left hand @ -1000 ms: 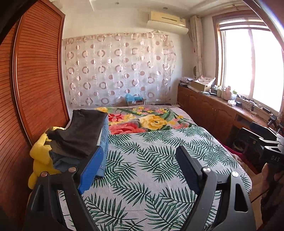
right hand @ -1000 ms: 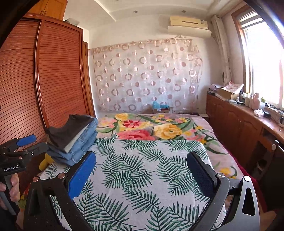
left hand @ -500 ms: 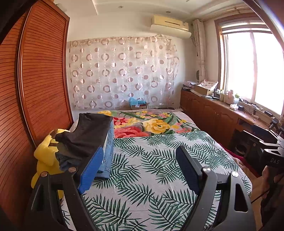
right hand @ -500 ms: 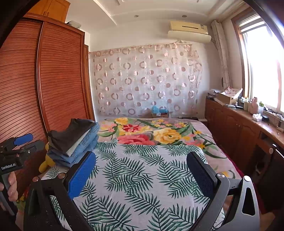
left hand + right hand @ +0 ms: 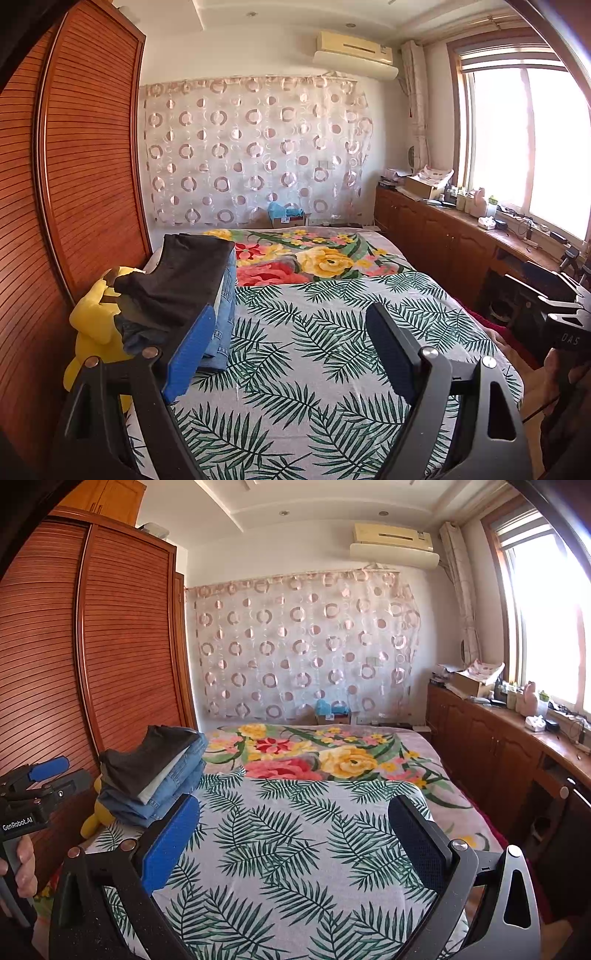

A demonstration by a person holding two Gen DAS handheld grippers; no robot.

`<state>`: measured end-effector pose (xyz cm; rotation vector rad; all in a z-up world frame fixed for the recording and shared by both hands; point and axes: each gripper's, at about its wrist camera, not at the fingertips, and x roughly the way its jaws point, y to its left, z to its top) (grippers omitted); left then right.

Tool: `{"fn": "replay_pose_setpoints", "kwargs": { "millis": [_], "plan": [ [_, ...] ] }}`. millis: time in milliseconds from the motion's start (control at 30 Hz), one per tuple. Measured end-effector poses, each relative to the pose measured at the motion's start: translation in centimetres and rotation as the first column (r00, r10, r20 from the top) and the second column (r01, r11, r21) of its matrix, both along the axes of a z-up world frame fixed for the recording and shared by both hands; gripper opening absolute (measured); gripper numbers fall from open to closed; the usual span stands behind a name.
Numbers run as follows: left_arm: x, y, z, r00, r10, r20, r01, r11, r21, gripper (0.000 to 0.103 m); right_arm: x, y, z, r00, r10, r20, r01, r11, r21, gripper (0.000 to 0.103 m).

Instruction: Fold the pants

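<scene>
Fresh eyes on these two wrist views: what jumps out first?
The bed fills both views, its palm-leaf sheet nearest the cameras and a bright floral blanket beyond. At its left edge, by the slatted wooden wardrobe, sits a stack of folded pants, dark pair on top of jeans, with a yellow plush toy beside it. Both the left gripper and right gripper stand open and empty.

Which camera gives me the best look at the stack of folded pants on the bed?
The right wrist view. There the stack of folded pants shows its layered edges, dark pair over denim, clear of the right gripper. In the left wrist view the stack shows mostly its dark top, and the left gripper overlaps its near end.
</scene>
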<state>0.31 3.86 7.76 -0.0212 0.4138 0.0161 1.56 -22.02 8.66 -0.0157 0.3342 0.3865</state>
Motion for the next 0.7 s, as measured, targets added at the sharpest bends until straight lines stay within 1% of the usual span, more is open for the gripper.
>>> {"fn": "replay_pose_setpoints", "kwargs": {
  "millis": [700],
  "plan": [
    [-0.05,0.01,0.0,1.0,-0.001,0.0,0.001,1.0,-0.001,0.084,-0.4,-0.11,-0.27,1.0,0.004,0.0,-0.004,1.0,-0.001,0.102]
  ]
}}
